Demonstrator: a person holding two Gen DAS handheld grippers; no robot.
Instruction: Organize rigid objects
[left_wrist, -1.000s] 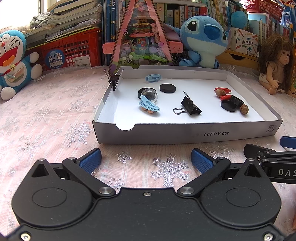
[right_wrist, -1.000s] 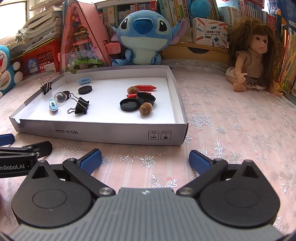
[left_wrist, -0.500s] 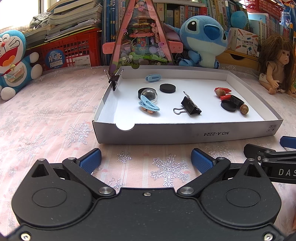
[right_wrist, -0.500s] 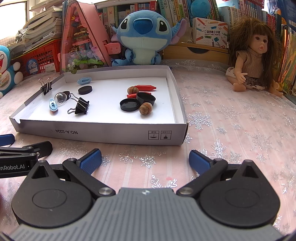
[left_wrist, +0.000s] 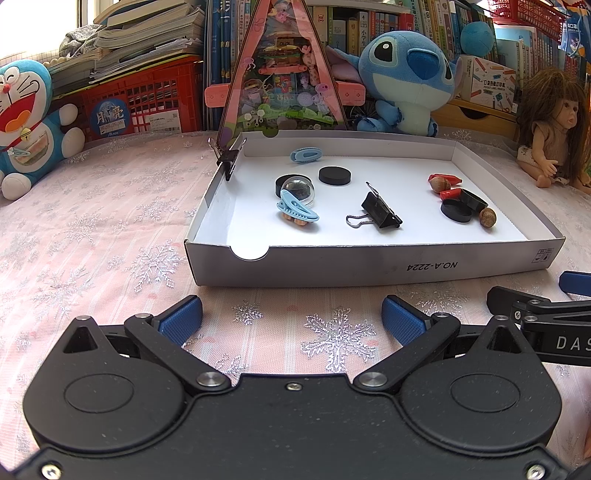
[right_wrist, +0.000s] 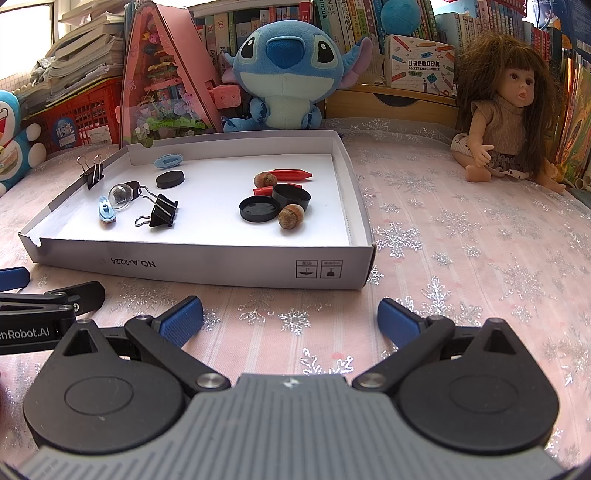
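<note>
A shallow white cardboard tray (left_wrist: 369, 264) (right_wrist: 221, 258) lies on the pink cloth. In it lie a black binder clip (left_wrist: 382, 212) (right_wrist: 162, 212), two blue hair clips (left_wrist: 297, 210) (left_wrist: 306, 155), a clear dome (left_wrist: 298, 188), a black disc (left_wrist: 334, 174), black caps (right_wrist: 273, 203), two acorns (right_wrist: 291, 216) and red pieces (right_wrist: 291, 173). Another binder clip (left_wrist: 229, 155) grips the tray's left wall. My left gripper (left_wrist: 291, 317) and right gripper (right_wrist: 290, 319) are both open and empty, low over the cloth in front of the tray.
Behind the tray stand a pink triangular toy house (left_wrist: 284, 74), a blue Stitch plush (right_wrist: 284, 70), a doll (right_wrist: 509, 122) at the right, a Doraemon plush (left_wrist: 26, 122) at the left, a red crate (left_wrist: 136, 103) and shelves of books.
</note>
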